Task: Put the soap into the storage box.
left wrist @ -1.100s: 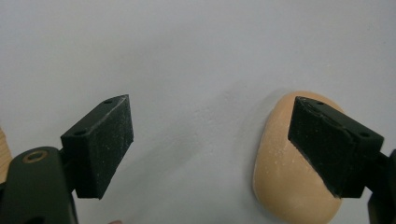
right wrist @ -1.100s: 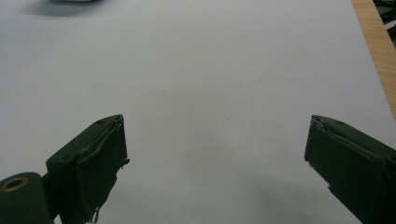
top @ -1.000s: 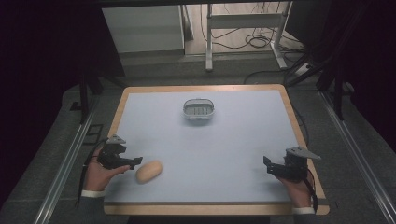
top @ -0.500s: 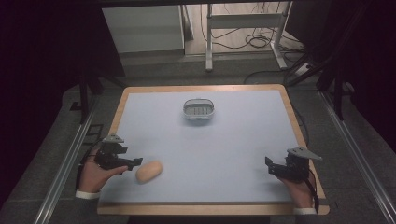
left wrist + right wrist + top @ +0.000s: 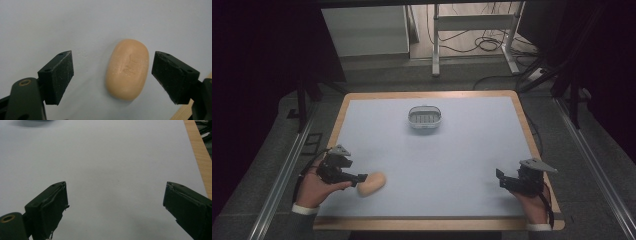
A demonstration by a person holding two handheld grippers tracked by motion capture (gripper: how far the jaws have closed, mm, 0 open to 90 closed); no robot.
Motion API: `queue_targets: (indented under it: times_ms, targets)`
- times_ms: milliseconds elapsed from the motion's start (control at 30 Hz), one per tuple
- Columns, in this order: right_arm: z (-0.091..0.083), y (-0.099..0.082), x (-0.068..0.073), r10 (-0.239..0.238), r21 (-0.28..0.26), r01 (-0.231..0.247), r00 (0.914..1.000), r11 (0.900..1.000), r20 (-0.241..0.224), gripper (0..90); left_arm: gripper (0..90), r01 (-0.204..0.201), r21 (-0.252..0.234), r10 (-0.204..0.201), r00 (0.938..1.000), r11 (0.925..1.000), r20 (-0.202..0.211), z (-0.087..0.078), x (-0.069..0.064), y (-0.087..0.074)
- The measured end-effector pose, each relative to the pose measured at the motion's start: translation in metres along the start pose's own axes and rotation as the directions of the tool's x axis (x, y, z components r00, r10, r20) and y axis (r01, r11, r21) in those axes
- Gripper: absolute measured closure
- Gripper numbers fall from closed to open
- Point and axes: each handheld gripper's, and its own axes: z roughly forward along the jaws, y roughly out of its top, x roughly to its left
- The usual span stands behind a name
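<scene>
Left gripper (image 5: pixel 362 178) sits at the near left corner of the table (image 5: pixel 472 150), jaws pointing at the bar of soap (image 5: pixel 371 184). In the left gripper view the soap (image 5: pixel 127 68) lies flat on the pale blue surface between the two black pads (image 5: pixel 58 75), long axis running roughly along the jaws. Jaws are spread and have just been closing in, soap between them; a clear gap on the left-hand pad side, a narrow gap on the right-hand one, so no pinch on it. Soap is tan, oval, with a faint stamped mark on its top face. A strip of wooden table edge (image 5: pixel 185 112) shows at the bottom right of that view, so the soap is near the front edge. Left hand (image 5: pixel 314 187) wraps the gripper body from behind, sleeve cuff at the table's near rim. Right gripper (image 5: pixel 504 181) is at the near right corner, well apart from the soap, held low over the surface by the right hand (image 5: pixel 532 200). Right gripper view: jaws spread wide, only bare table (image 5: pixel 112 170) between them, wooden border along the right side. Small grey soap dish (image 5: pixel 425 118) stands at the far middle of the table, well apart from both grippers and the soap.
</scene>
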Motion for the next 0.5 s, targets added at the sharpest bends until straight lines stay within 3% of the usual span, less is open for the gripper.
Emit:
queue_targets:
  times_ms: [500]
  targets:
    - [0.001, -0.001, 0.001, -0.015, 0.009, 0.015, 0.9999, 0.9999, 0.003, 5.6, 21.4, -0.069, 0.084, 0.068, 0.9976, 0.9941, 0.006, 0.022, -0.017, 0.003]
